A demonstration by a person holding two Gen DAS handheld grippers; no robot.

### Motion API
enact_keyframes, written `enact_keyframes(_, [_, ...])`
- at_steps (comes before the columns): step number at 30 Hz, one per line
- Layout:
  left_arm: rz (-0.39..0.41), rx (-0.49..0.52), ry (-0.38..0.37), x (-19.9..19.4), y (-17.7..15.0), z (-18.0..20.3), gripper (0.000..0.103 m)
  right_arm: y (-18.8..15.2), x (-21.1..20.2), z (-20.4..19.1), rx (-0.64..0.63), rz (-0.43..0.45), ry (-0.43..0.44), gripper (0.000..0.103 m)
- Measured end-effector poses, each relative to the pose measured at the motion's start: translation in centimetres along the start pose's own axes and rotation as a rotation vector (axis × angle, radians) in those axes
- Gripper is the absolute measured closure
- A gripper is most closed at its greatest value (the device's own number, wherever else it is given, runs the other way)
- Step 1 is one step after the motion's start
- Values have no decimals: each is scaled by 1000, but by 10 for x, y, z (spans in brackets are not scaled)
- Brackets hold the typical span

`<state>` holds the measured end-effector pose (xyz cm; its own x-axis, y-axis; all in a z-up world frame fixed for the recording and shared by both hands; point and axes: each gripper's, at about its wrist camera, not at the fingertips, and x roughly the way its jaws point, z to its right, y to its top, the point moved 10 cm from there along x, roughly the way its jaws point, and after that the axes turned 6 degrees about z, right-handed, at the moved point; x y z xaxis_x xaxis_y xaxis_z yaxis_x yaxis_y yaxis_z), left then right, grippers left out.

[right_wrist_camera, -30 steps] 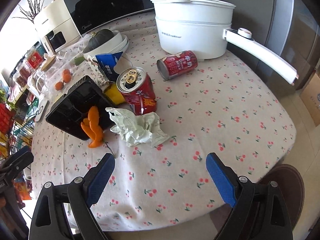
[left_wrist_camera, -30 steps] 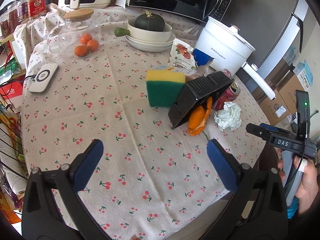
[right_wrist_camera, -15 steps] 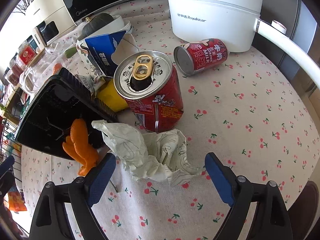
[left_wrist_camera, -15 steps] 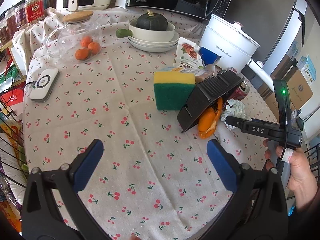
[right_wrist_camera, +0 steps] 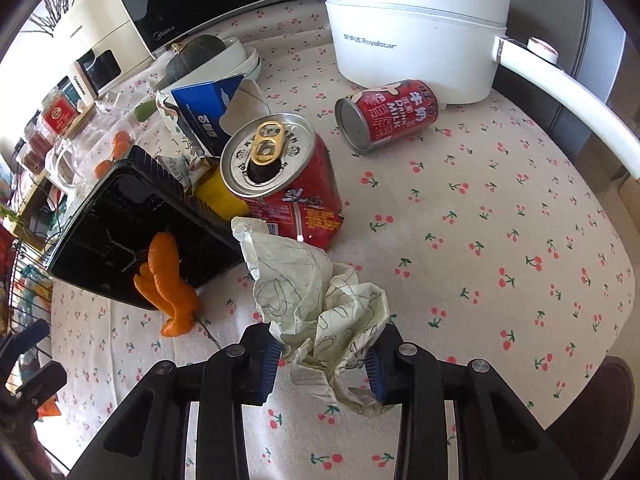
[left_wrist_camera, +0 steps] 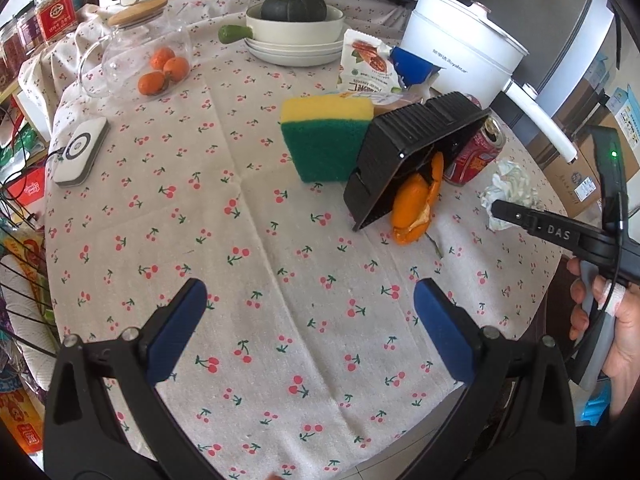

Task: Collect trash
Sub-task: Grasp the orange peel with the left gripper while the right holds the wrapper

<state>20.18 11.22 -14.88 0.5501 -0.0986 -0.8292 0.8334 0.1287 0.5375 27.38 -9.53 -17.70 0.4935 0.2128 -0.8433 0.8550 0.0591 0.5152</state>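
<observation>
My right gripper (right_wrist_camera: 322, 366) is shut on a crumpled white paper (right_wrist_camera: 320, 300), which also shows in the left wrist view (left_wrist_camera: 510, 188). Behind it stands an open red can (right_wrist_camera: 286, 184); a second red can (right_wrist_camera: 386, 114) lies on its side. A black tray (right_wrist_camera: 132, 224) leans tilted with orange peel (right_wrist_camera: 166, 286) at its lip. My left gripper (left_wrist_camera: 310, 330) is open and empty over the bare cherry-print cloth, well short of the tray (left_wrist_camera: 412, 152) and peel (left_wrist_camera: 416, 208). A torn blue-and-white packet (right_wrist_camera: 208, 112) lies behind the can.
A yellow-green sponge (left_wrist_camera: 326, 136) stands beside the tray. A white electric pot (right_wrist_camera: 416, 28) with a long handle stands at the back. A bowl with a squash (left_wrist_camera: 294, 20), a glass jar of oranges (left_wrist_camera: 148, 56) and a white device (left_wrist_camera: 82, 150) are further off.
My right gripper moved forward onto the crumpled paper and closed on it. My left gripper drifted slightly closer to the tray and stayed open.
</observation>
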Motion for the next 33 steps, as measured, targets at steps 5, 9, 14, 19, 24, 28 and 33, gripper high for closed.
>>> enact_keyframes(5, [8,4,-1,6,-3,12,0,-7,-22,18,-6,4,-16,67])
enact_keyframes(9, [45,52,58,16,-7,28,0,-14,-38,35,-11,6,-28,66])
enact_keyframes(14, [97,88,11,29,-7,67,4,-24,-50,60,0,4,-48,66])
enact_keyframes(19, [208,63,-36,32,10,96,26,-34,-61,90,26,0,-66,66])
enact_keyframes(24, [210,40,29,53,17,97,38,-48,-69,109,24,-10,-78,66])
enact_keyframes(28, [207,8,60,66,21,93,43,-56,-77,120,29,-9,-77,66])
enact_keyframes(33, [203,-24,95,77,25,90,53,-58,-86,132,53,3,-74,66])
